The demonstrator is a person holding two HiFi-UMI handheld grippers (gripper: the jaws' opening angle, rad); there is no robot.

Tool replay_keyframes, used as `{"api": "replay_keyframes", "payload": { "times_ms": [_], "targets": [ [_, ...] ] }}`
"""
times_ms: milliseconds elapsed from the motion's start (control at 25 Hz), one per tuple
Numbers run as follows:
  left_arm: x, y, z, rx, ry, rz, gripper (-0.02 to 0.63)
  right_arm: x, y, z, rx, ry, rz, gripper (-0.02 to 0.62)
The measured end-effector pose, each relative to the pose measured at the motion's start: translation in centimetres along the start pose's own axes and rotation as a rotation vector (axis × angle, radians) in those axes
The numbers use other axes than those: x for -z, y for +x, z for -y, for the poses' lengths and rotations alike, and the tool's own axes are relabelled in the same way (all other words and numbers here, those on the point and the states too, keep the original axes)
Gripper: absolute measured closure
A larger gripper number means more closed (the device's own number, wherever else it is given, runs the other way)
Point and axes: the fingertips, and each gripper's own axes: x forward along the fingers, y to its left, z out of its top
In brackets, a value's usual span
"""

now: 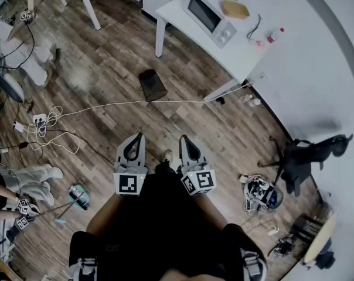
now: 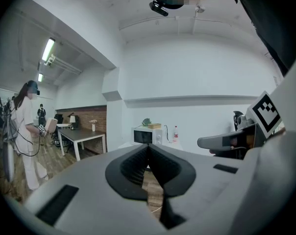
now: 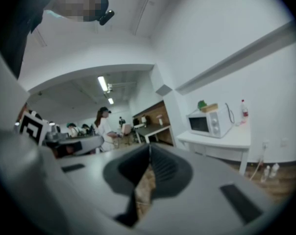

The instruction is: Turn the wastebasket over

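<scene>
A black mesh wastebasket [image 1: 152, 85] stands on the wooden floor in the head view, its open mouth up, just left of the white table's leg. My left gripper [image 1: 134, 138] and my right gripper [image 1: 184, 140] are held side by side well short of it, both pointing toward it. Each is shut with its tips meeting and nothing between them. In the left gripper view my left gripper [image 2: 149, 146] shows closed tips; in the right gripper view my right gripper [image 3: 149, 147] does too. The wastebasket is hidden behind the jaws in both gripper views.
A white table [image 1: 183, 10] with a microwave [image 1: 209, 17] stands beyond the wastebasket. A white cable [image 1: 112, 105] crosses the floor in front of the bin. Cable clutter [image 1: 39, 124] lies left, a black chair [image 1: 309, 154] and gear right. A person [image 2: 25, 131] stands far left.
</scene>
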Motion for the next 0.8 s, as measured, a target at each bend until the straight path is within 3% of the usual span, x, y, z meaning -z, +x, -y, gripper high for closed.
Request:
{"api": "replay_keyframes", "payload": {
  "times_ms": [800],
  "targets": [
    [1.0,3.3,6.3,-0.074,0.049,-0.037,0.571,-0.4,-0.6,9.1,-0.056,0.011,-0.006,0.561]
  ]
}}
